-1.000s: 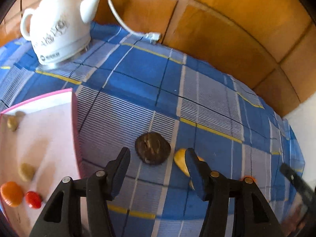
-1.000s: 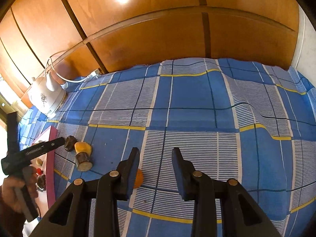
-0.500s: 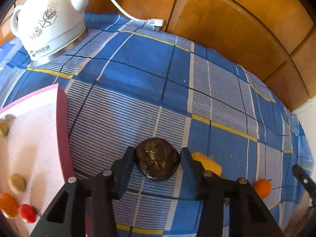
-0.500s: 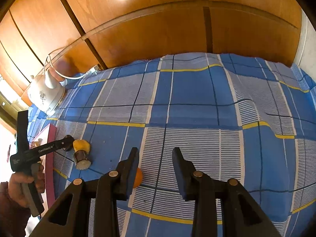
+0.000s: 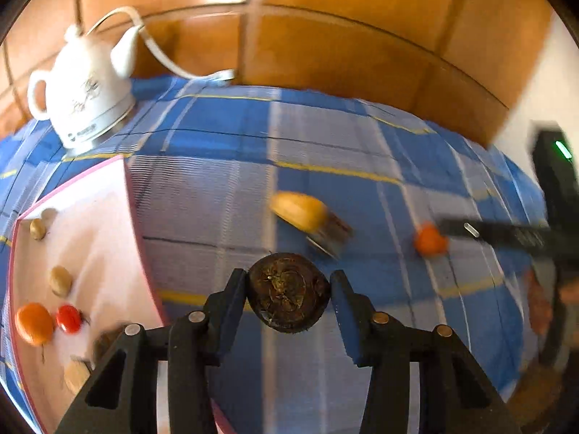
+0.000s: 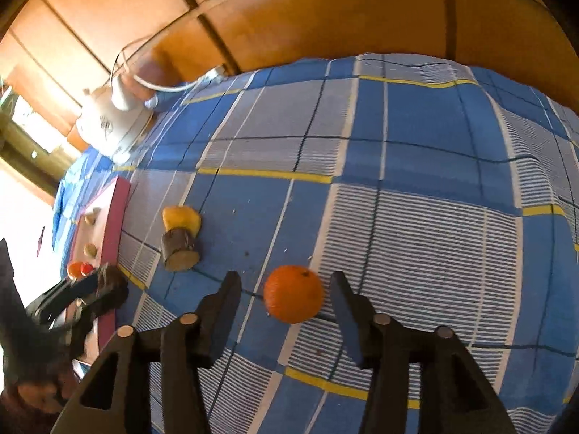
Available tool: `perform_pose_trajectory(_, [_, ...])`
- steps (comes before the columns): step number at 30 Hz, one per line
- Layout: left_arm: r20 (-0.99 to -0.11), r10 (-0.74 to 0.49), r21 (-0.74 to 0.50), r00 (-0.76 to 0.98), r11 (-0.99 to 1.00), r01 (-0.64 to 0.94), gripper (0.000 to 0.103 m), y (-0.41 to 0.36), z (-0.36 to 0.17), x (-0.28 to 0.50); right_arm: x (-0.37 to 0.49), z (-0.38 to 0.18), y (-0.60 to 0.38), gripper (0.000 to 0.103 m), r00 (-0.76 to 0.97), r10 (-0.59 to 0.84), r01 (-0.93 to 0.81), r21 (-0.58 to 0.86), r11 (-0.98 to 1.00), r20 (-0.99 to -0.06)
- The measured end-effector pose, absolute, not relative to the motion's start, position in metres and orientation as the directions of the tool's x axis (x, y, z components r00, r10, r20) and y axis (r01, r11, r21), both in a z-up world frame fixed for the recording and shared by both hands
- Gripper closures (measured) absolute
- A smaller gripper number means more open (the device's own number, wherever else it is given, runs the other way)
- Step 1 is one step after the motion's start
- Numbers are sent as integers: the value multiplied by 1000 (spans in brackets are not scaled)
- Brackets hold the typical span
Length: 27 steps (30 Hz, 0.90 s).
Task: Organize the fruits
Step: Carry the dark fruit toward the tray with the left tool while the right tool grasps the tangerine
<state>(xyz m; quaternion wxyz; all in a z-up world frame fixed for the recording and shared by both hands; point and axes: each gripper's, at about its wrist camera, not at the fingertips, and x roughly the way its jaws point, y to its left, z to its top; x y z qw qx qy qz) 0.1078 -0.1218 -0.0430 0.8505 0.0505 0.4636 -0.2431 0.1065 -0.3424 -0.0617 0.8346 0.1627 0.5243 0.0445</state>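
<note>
My left gripper point(image 5: 289, 298) held a dark brown, rough round fruit point(image 5: 288, 293), its pads pressed against both sides, lifted above the blue checked tablecloth point(image 5: 217, 202). The right wrist camera caught that same gripper point(image 6: 105, 287) at about eight o'clock, the dark fruit point(image 6: 115, 288) hanging over the pink rim of the tray point(image 6: 117, 209), though blur hid the detail. My right gripper point(image 6: 286, 298) had just been opening its jaws, and they stood apart around an orange point(image 6: 293, 293) that sat on the cloth between them, with a clear gap on each side, neither pad touching it. At ten o'clock from the orange lay a yellow piece with a dark, cut-ended stub point(image 6: 180, 238), resting on the cloth just beside the tray. From my left camera, the tray's pale floor point(image 5: 94, 246) spread at nine o'clock and carried two small tan pieces point(image 5: 59, 281), an orange fruit point(image 5: 34, 323) and a small red one point(image 5: 68, 319) touching or nearly touching each other near its left edge. The yellow piece point(image 5: 300, 211) appeared blurred at one o'clock from the dark fruit, and the orange point(image 5: 430, 240) at two o'clock, beside my right gripper's finger point(image 5: 488, 231). A white ceramic kettle point(image 5: 87, 90) with its white cord point(image 5: 159, 58) stood at eleven o'clock on the far edge of the cloth, before the wooden wall panels point(image 5: 343, 43).
</note>
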Motion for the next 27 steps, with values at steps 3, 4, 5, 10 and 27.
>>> perform_pose_trajectory(3, [-809,-384,-128,445,854,504,55,-130,-50,77,108,-67,-337,45,432,235,82,297,951,-871])
perform_pose_trajectory(4, [-804,-389,-117,449,845,521,55,-133,-54,66,109,-69,-336,45,427,223,82,283,956,-876])
perform_pose_trajectory(5, [-799,-394,-107,455,837,537,55,-136,-58,59,109,-70,-335,45,424,209,84,268,960,-881])
perform_pose_trajectory(10, [-791,-391,-64,470,817,574,55,-146,-79,35,111,-75,-338,45,418,178,99,239,966,-891])
perform_pose_trajectory(27, [-797,-371,-62,476,835,547,54,-148,-91,36,111,-80,-321,64,401,120,35,147,989,-908])
